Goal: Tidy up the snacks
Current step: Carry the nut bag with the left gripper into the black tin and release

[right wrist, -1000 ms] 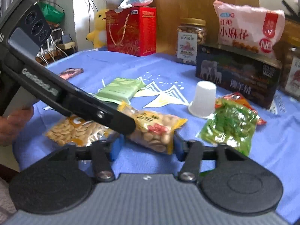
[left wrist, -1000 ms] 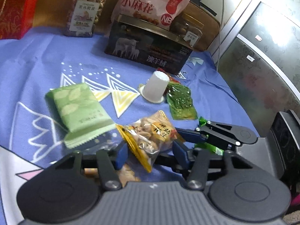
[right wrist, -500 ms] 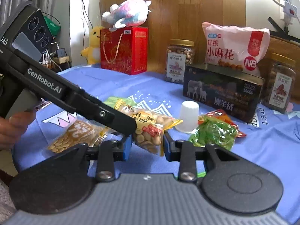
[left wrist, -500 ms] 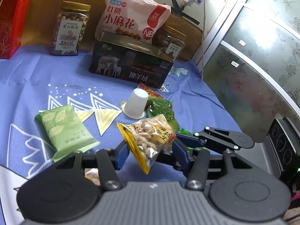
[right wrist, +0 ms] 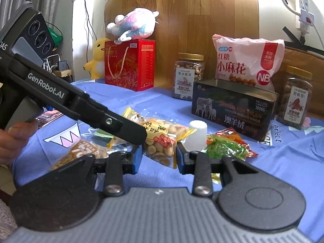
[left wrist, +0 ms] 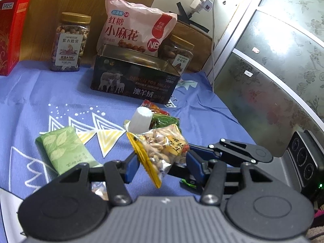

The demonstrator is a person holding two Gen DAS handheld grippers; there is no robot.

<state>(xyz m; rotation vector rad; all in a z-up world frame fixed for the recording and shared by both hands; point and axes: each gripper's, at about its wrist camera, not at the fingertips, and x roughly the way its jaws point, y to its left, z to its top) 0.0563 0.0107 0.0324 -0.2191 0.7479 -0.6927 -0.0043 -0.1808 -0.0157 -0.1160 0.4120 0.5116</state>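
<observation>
left hand-held gripper: clamped, raised | right hand-held gripper: clamped, raised

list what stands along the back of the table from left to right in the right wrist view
yellow duck toy → red gift box with a plush toy on top → nut jar → dark tin with the pink bag behind it → second jar

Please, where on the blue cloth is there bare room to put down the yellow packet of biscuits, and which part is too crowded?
Bare cloth lies between the nut jar, the dark tin and the green packet. Another free patch sits right of the green-and-red snack bags. Crowded: around the white cup, where the bags and the held biscuit packet bunch together.
</observation>
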